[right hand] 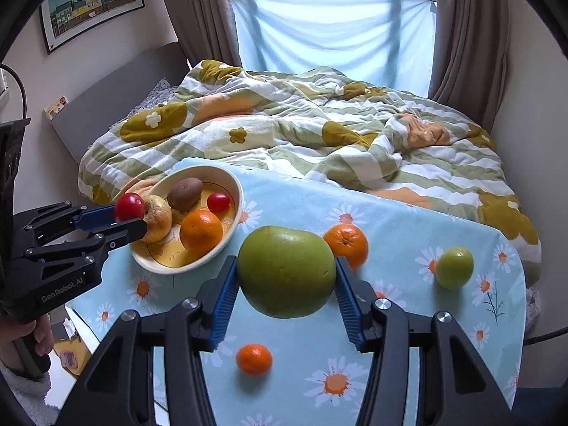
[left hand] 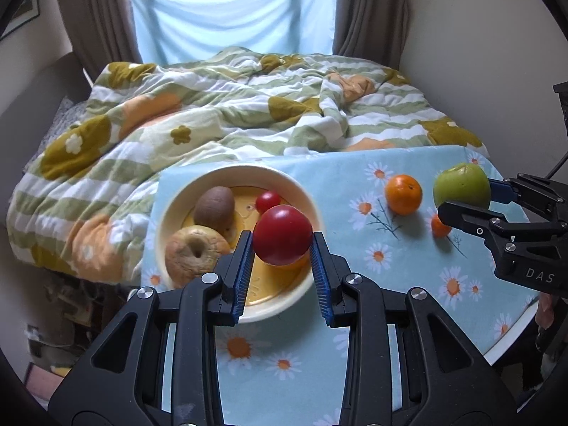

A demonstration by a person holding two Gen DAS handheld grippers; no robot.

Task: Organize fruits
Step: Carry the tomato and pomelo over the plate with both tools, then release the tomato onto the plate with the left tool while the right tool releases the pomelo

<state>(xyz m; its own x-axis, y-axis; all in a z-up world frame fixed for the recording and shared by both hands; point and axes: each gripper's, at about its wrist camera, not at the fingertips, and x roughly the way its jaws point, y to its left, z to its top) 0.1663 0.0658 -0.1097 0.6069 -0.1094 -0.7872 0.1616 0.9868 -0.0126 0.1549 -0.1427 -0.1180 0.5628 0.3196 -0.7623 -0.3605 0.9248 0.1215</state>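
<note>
left tongs: my left gripper (left hand: 282,248) pinches a red tomato (left hand: 282,234) between its blue pads, low in the centre of the left view, held over the bowl (left hand: 170,209)
right tongs: my right gripper (right hand: 285,291) pinches a big green apple (right hand: 285,271) in the middle of the right view; i see it raised off the tablecloth (right hand: 390,213)
bowl: left of centre; it holds a kiwi (left hand: 214,209), a pale apple (left hand: 195,252), a small tomato (left hand: 268,201) and an orange (right hand: 201,230)
loose fruit: in the right view, an orange (right hand: 346,243) just behind the green apple; a small green fruit (right hand: 454,267) at right; a small mandarin (right hand: 254,359) at the bottom centre
background: a bed with a rumpled quilt (left hand: 230,106) in the upper half
</note>
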